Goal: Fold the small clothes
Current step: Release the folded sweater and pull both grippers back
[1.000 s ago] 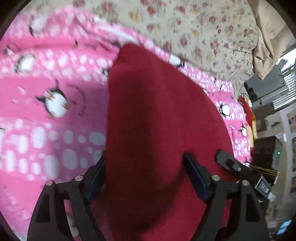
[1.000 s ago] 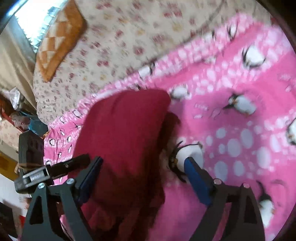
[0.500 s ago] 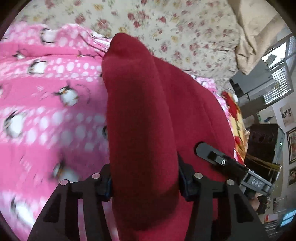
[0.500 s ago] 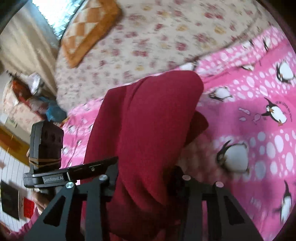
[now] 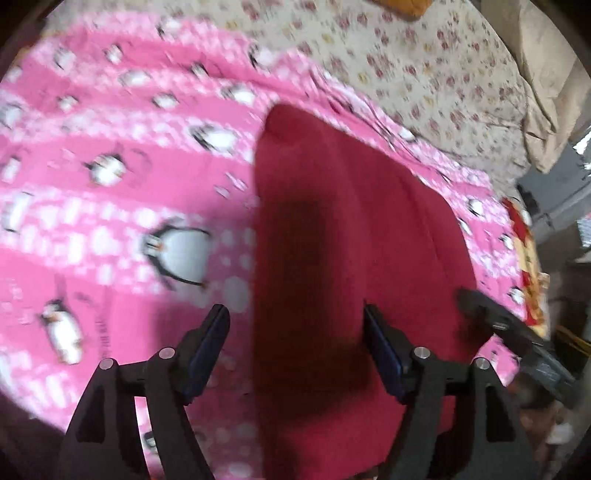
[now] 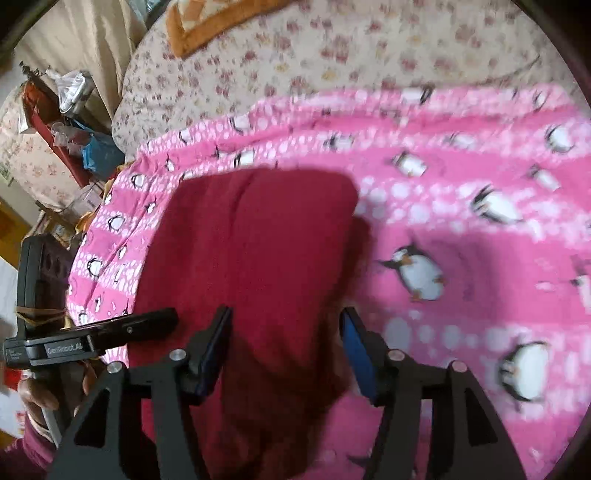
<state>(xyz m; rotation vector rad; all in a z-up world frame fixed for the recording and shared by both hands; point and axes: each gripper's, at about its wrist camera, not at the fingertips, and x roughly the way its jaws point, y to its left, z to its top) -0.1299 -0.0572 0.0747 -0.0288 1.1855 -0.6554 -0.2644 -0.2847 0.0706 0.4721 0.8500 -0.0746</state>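
A dark red garment (image 5: 351,258) lies folded on the pink penguin blanket (image 5: 92,221); it also shows in the right wrist view (image 6: 258,251). My left gripper (image 5: 295,332) is open, its jaws wide apart over the garment's left near edge. My right gripper (image 6: 286,332) is open, its jaws astride the garment's right near edge, the cloth loose between them. The right gripper shows at the right in the left wrist view (image 5: 509,332); the left gripper shows at the left in the right wrist view (image 6: 92,339).
A floral bedsheet (image 6: 332,55) lies beyond the blanket (image 6: 480,229), with an orange checked cushion (image 6: 207,22) at the far end. Cluttered shelves (image 6: 55,110) stand off the bed's left side. Grey furniture (image 5: 554,199) stands to the right of the bed.
Both grippers were shut on the raised red garment half a second ago; now both have opened and the garment lies lower on the blanket.
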